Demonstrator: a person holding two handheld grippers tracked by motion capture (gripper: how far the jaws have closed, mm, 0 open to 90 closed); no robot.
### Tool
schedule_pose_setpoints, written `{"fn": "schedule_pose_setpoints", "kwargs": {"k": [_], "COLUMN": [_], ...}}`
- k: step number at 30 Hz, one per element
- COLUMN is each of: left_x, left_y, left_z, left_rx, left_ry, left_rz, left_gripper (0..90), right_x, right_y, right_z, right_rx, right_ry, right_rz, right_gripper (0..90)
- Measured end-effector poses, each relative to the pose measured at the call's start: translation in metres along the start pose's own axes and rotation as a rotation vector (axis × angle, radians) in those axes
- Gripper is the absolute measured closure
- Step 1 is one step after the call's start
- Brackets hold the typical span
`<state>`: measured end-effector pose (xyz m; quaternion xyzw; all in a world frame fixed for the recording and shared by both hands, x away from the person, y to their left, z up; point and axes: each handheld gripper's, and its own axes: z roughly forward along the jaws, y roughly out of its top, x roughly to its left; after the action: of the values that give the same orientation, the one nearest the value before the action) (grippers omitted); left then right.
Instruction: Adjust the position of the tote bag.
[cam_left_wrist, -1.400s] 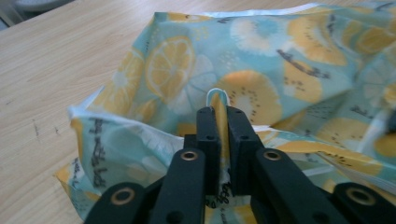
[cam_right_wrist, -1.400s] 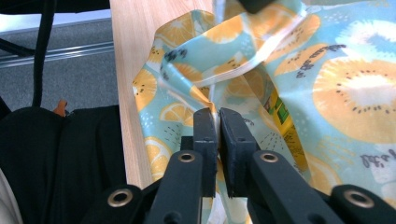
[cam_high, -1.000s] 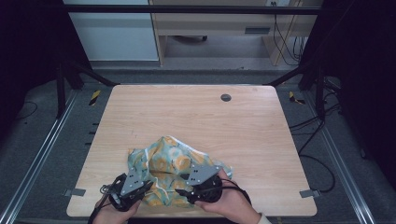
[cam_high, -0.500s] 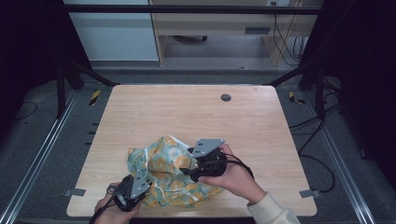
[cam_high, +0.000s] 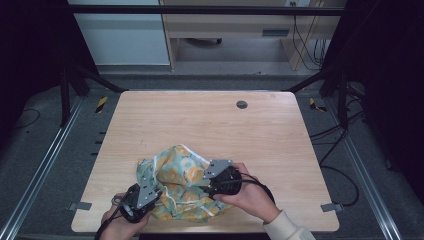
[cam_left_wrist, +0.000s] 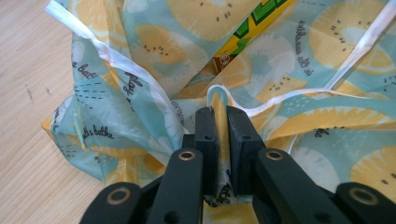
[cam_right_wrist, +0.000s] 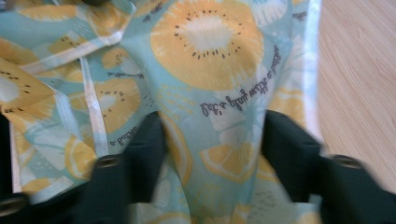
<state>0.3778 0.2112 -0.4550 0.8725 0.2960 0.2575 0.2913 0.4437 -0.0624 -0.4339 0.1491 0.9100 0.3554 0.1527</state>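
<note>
A teal cloth bag (cam_high: 180, 170) printed with yellow fruit slices lies crumpled on the wooden table (cam_high: 250, 135) near its front edge. My left gripper (cam_high: 159, 190) is at the bag's front left. In the left gripper view it (cam_left_wrist: 222, 116) is shut on a white-trimmed fold of the bag (cam_left_wrist: 140, 70). A yellow-green packet (cam_left_wrist: 252, 23) shows inside. My right gripper (cam_high: 201, 182) reaches in from the bag's right side. Its jaws (cam_right_wrist: 215, 135) have just been closing and now press on a thick bunch of the bag (cam_right_wrist: 205, 42) between them.
A small round grommet (cam_high: 241, 104) sits in the table near its far edge. Bare wood stretches behind and to the right of the bag. Dark metal frame rails and cables (cam_high: 330, 145) run along the table's sides.
The right hand rose from the front edge toward the bag's middle right, then settled slightly nearer on the cloth. The bag's top has bunched up. The left gripper has stayed put.
</note>
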Motion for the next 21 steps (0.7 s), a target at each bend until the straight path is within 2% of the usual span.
{"fn": "schedule_pose_setpoints", "kwargs": {"k": [4,7,10,12,15,21], "left_x": [-0.001,0.0,0.0,-0.002,-0.003,-0.002], "left_y": [-0.001,0.0,0.002,0.005,0.007,0.007], "left_z": [-0.003,-0.005,-0.005,-0.009,-0.013,-0.012], "left_rx": [-0.009,-0.026,-0.043,-0.087,-0.123,-0.132], "left_ry": [0.007,0.014,0.019,0.042,0.063,0.082], "left_rz": [-0.013,-0.016,-0.013,-0.008,-0.011,-0.019], "left_gripper": [85.0,85.9,86.5,86.6,86.9,86.9], "right_x": [-0.003,-0.006,-0.009,-0.013,-0.015,-0.022], "right_y": [0.0,0.003,0.006,0.014,0.023,0.031], "right_z": [-0.01,-0.019,-0.023,-0.027,-0.033,-0.04], "right_rx": [-0.057,-0.086,-0.112,-0.138,-0.186,-0.232], "right_ry": [0.006,-0.002,-0.003,-0.003,0.002,-0.022], "right_rz": [0.001,0.017,0.026,0.029,0.03,0.054], "right_gripper": [73.9,86.0,89.0,90.0,90.0,89.6]}}
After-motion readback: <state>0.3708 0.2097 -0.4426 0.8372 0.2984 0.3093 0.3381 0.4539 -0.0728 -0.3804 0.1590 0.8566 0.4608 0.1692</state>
